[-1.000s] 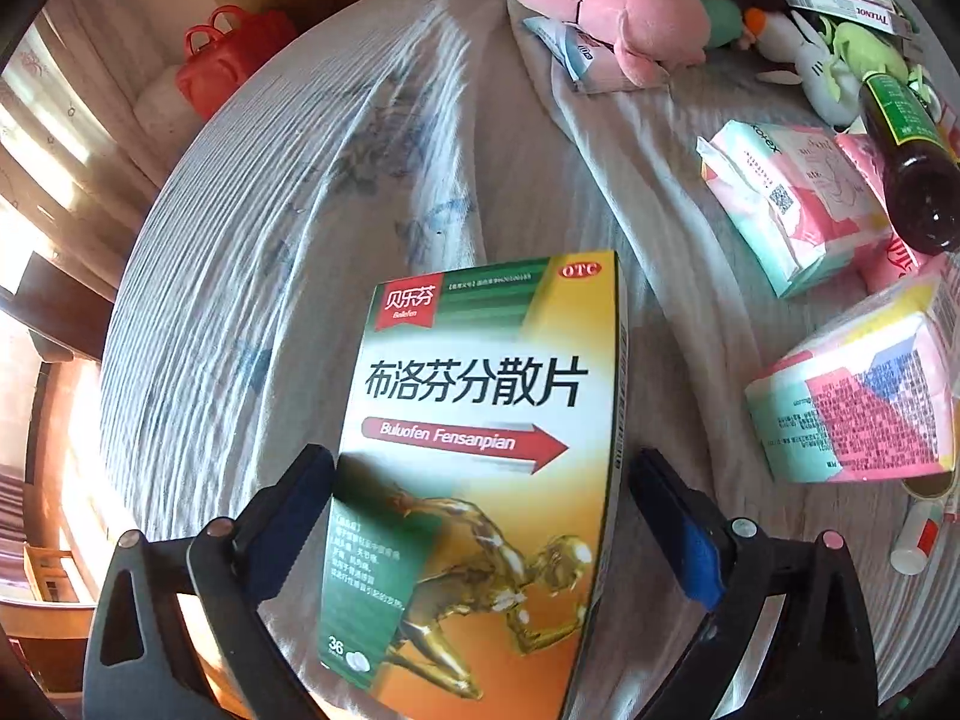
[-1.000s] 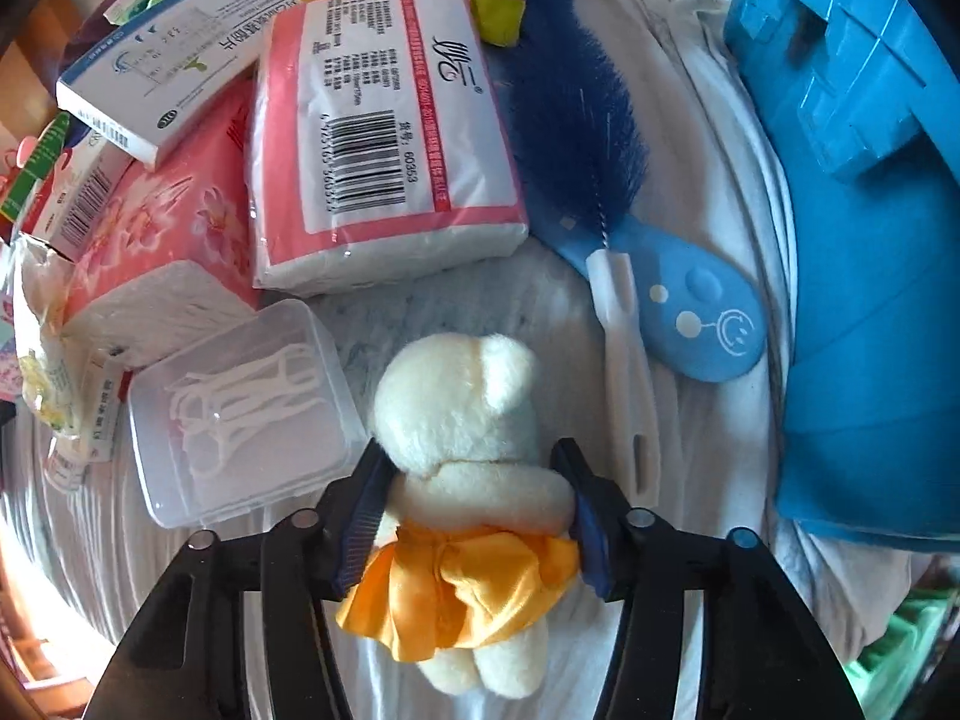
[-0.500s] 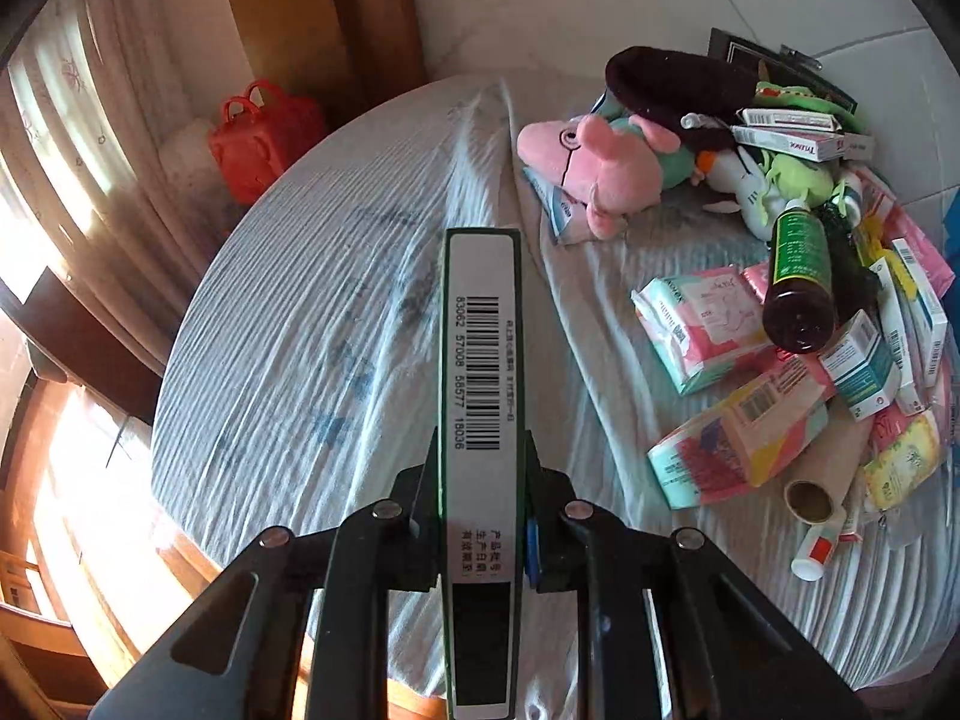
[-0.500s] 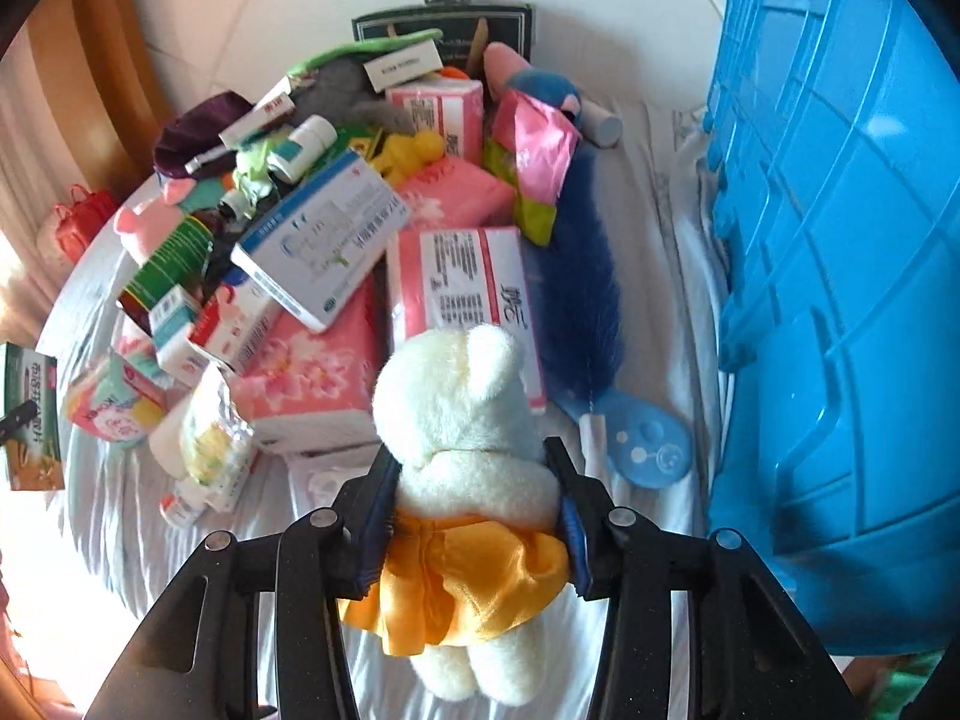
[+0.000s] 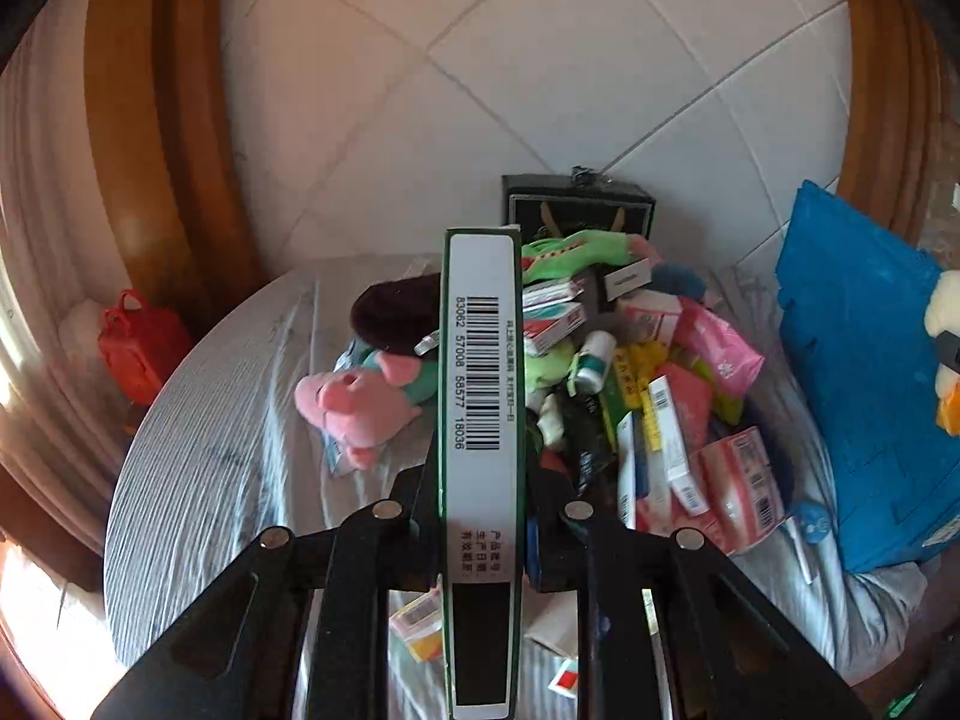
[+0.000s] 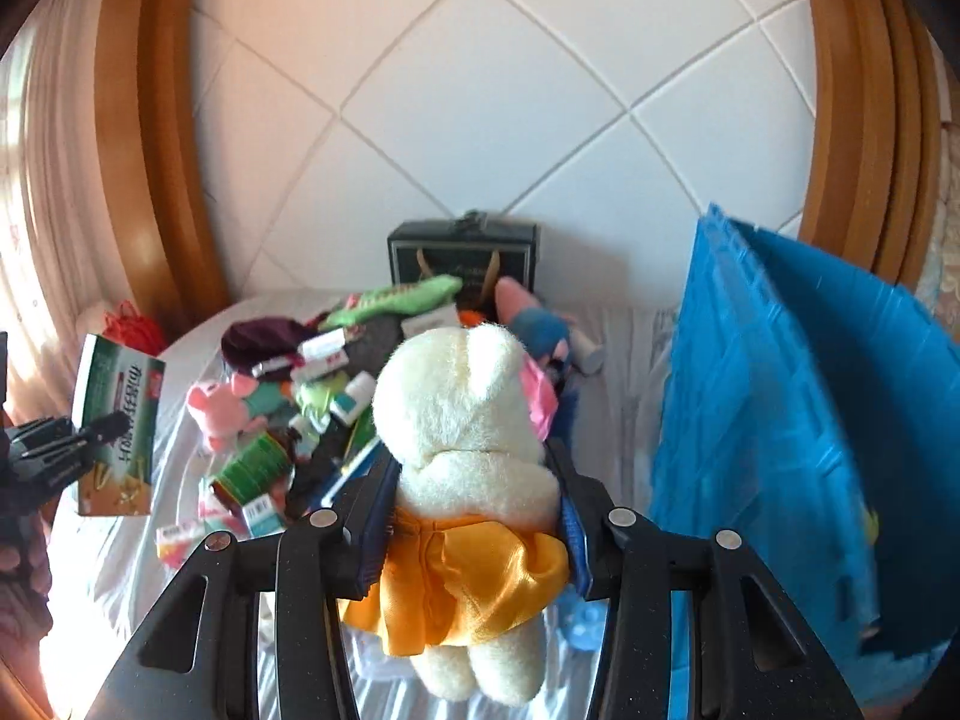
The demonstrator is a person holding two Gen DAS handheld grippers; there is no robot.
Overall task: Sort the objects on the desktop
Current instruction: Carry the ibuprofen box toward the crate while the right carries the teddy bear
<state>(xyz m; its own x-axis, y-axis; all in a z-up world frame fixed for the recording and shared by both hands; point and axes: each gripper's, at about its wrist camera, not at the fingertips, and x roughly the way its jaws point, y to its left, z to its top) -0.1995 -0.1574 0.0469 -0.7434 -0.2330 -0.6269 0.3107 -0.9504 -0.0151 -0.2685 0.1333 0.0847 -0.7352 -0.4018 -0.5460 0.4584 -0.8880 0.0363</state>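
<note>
My left gripper [image 5: 480, 468] is shut on a green medicine box [image 5: 480, 396], held edge-on with its white barcode side facing the camera, high above the bed. In the right wrist view the same box [image 6: 120, 420] hangs at the far left in the left gripper [image 6: 102, 429]. My right gripper [image 6: 474, 474] is shut on a white teddy bear [image 6: 462, 414] in an orange dress, lifted above the pile. The bear [image 5: 945, 324] also peeks in at the right edge of the left wrist view.
A heap of medicine boxes, tissue packs, bottles and a pink plush pig [image 5: 360, 402] covers the striped sheet [image 5: 210, 462]. A blue plastic crate [image 6: 780, 420] stands at the right. A red bag [image 5: 141, 345] sits at the far left, a dark gift box [image 6: 462, 252] against the tiled headboard.
The left gripper closed on the medicine box, which had lain flat between open jaws, turned it edge-on and lifted it. The right gripper rose with the bear. Both views now look over the whole bed.
</note>
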